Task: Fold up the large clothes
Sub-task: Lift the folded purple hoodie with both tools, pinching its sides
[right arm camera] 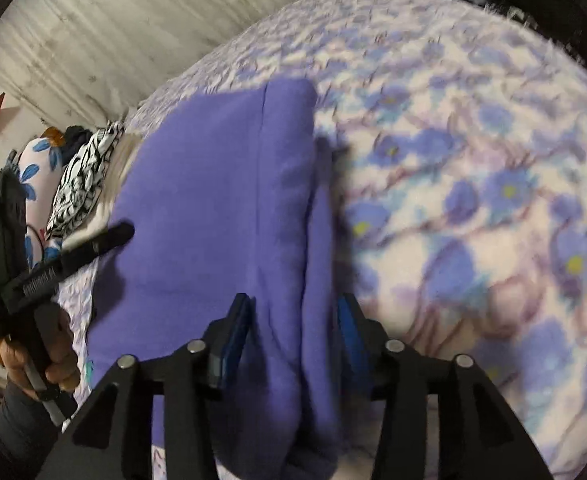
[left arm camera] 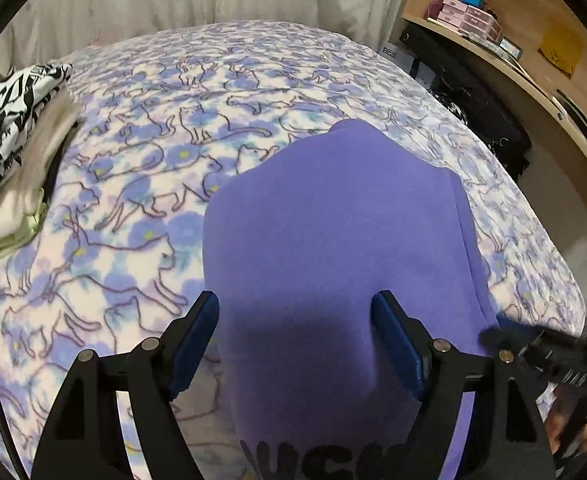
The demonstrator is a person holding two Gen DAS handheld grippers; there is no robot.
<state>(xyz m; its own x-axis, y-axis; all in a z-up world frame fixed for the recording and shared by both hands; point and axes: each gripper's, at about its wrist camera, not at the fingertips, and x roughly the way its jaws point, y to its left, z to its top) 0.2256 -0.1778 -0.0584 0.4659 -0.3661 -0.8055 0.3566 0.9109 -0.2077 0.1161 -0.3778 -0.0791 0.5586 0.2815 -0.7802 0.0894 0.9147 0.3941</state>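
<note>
my left hand-held gripper [left arm camera: 295,312] and right hand-held gripper [right arm camera: 293,312] both hang spread over the purple fleece garment [left arm camera: 333,240], gripping nothing. it lies already folded narrow on the cat-print blanket bed [left arm camera: 153,140]; a final fold seemingly remains, folded clothes stack [left arm camera: 9,128] nearby.

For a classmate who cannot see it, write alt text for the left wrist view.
The open left gripper hovers over a folded purple garment on a bed with a cat-print blanket. A stack of folded clothes sits far left, wooden shelves at right.
</note>
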